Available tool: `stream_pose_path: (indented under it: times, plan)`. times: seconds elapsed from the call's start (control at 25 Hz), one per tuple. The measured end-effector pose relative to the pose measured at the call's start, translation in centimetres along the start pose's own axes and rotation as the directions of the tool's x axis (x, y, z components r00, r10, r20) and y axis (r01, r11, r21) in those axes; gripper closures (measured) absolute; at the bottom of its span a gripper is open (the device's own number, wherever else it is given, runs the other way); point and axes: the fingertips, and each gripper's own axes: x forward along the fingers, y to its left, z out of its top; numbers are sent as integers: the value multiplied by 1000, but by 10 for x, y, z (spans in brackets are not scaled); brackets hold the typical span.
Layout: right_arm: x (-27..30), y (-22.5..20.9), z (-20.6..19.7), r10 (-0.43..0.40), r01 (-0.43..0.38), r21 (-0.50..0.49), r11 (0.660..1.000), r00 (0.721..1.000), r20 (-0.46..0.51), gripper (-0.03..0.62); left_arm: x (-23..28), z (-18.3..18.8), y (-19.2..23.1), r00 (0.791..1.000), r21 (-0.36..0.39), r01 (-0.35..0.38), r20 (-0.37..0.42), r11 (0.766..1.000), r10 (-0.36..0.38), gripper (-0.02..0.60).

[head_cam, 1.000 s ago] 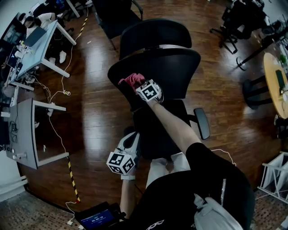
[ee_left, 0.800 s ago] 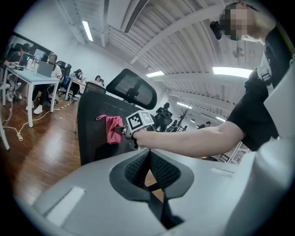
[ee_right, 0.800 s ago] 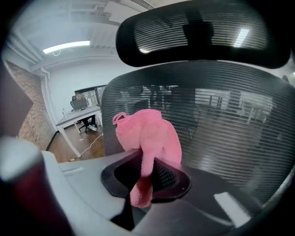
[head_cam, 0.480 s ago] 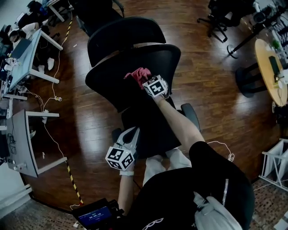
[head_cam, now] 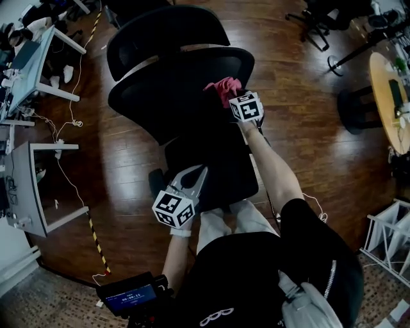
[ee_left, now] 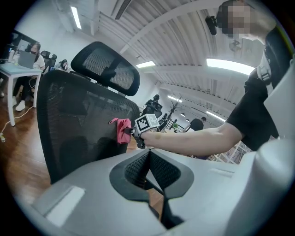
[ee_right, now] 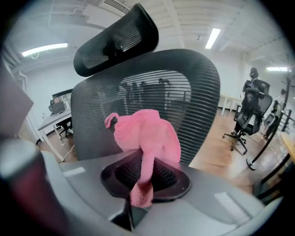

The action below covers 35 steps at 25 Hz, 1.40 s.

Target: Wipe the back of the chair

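Note:
The black mesh chair back (head_cam: 166,90), with its headrest (head_cam: 160,35), stands in front of me. My right gripper (head_cam: 229,96) is shut on a pink cloth (head_cam: 224,87) and holds it against the right part of the back. In the right gripper view the cloth (ee_right: 147,133) bunches over the jaws in front of the mesh (ee_right: 184,92). My left gripper (head_cam: 200,172) hangs low by the seat (head_cam: 211,173), shut with nothing in it. The left gripper view shows the chair back (ee_left: 78,120), the cloth (ee_left: 122,130) and the right gripper's marker cube (ee_left: 146,123).
White desks (head_cam: 38,54) stand at the left, with cables (head_cam: 67,160) trailing on the wooden floor. Other office chairs (head_cam: 327,19) and a round wooden table (head_cam: 391,102) are at the upper right. A white rack (head_cam: 391,246) is at the lower right.
The right gripper has carried the pink cloth across the chair back from its left part to its right part. The left gripper has stayed low by the seat.

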Motion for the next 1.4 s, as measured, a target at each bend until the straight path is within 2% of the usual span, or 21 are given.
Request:
stream_pose_path:
  times: [0.2, 0.48, 0.64, 0.92, 1.4]
  plan:
    - [-10, -36, -8, -52, 53, 48, 997, 999, -10, 553, 2, 3, -3, 1000, 2, -7, -4, 1000, 7, 588]
    - [-20, -66, -27, -161, 163, 45, 986, 986, -39, 553, -6, -4, -2, 1000, -14, -28, 0, 1000, 28, 588]
    - [-20, -66, -31, -188, 190, 48, 981, 981, -47, 553, -16, -10, 2, 999, -27, -46, 10, 999, 46, 588]
    - [6, -2, -23, -128, 128, 3, 992, 990, -52, 553, -44, -14, 13, 997, -45, -69, 32, 997, 71, 588]
    - [53, 147, 1, 1, -7, -91, 996, 998, -67, 553, -125, -19, 54, 988, -81, -135, 68, 988, 141, 588]
